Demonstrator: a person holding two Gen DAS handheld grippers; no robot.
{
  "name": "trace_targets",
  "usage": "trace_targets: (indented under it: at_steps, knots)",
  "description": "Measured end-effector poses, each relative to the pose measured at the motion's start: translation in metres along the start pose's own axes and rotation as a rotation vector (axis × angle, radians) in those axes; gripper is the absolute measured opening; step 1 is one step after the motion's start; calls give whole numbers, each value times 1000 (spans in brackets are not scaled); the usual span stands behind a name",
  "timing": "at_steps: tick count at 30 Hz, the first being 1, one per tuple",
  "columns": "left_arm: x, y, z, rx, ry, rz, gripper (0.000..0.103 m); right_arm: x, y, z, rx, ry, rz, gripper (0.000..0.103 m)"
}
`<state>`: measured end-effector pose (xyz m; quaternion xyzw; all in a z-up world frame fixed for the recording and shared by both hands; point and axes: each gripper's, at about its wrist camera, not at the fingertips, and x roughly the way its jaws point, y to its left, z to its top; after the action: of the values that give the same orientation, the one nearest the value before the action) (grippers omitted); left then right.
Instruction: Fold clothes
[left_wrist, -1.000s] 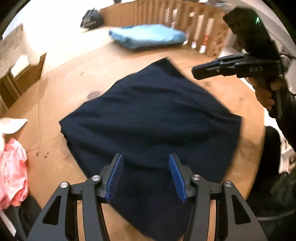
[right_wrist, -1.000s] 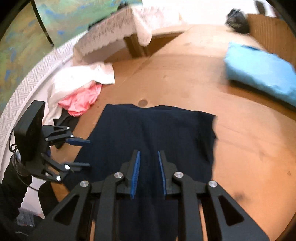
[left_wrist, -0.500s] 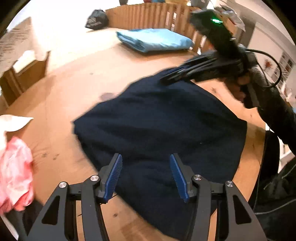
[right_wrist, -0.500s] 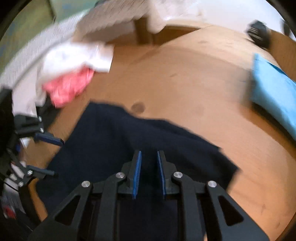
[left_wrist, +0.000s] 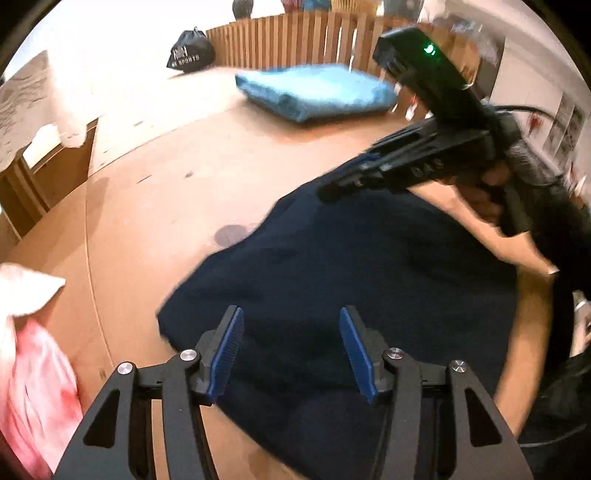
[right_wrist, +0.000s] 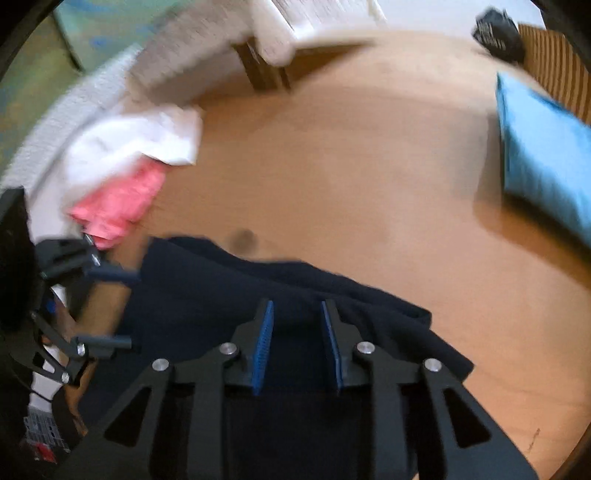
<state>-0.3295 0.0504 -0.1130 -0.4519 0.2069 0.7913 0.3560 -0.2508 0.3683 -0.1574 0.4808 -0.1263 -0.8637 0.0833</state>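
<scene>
A dark navy garment (left_wrist: 351, 277) lies folded on the round wooden table (left_wrist: 147, 206). My left gripper (left_wrist: 291, 350) hovers open over its near left edge, with nothing between the blue pads. In the right wrist view it (right_wrist: 127, 309) shows at the garment's left side. My right gripper (left_wrist: 325, 192), held by a hand (left_wrist: 487, 192), points down at the garment's far corner. In its own view the right gripper (right_wrist: 297, 343) has a narrow gap between its pads, low over the navy garment (right_wrist: 207, 295) near its far edge. Only dark cloth shows through that gap.
A folded light-blue garment (left_wrist: 314, 92) lies at the table's far side, also visible as a blue garment (right_wrist: 546, 155). Pink and white clothes (right_wrist: 122, 206) are heaped at the table's left edge. A black bag (left_wrist: 190, 51) sits by a wooden slat fence (left_wrist: 295, 37).
The right gripper came down from the air at the right to the navy garment's far corner. The left gripper stayed open over the near edge.
</scene>
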Motion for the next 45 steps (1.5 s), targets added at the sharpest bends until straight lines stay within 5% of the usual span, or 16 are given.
trace_targets:
  at_steps: [1, 4, 9, 14, 20, 29, 36, 40, 45]
  knots:
    - [6, 6, 0, -20, 23, -2, 57, -4, -8, 1, 47, -2, -7, 20]
    - [-11, 18, 4, -92, 35, 8, 42, -54, -28, -26, 118, -84, -51, 22]
    - [-54, -23, 37, 7, 14, -16, 50, -137, -53, -90, 164, -214, -152, 25]
    - [-27, -94, 91, 120, 69, -112, 56, -121, -46, -138, 158, -160, -153, 25]
    - [41, -147, 132, 158, 197, -97, 57, -128, -45, -160, 49, -127, -123, 25]
    - [80, -123, 153, -60, 299, 12, 57, -152, -79, -177, 125, -183, -88, 25]
    - [81, -111, 162, -74, 281, 79, 58, -150, -72, -178, 98, -175, -36, 30]
    - [73, -101, 155, -36, 253, 59, 31, -151, -70, -178, 95, -178, 15, 33]
    - [53, -86, 143, -17, 236, 1, 11, -153, -75, -176, 118, -198, 58, 34]
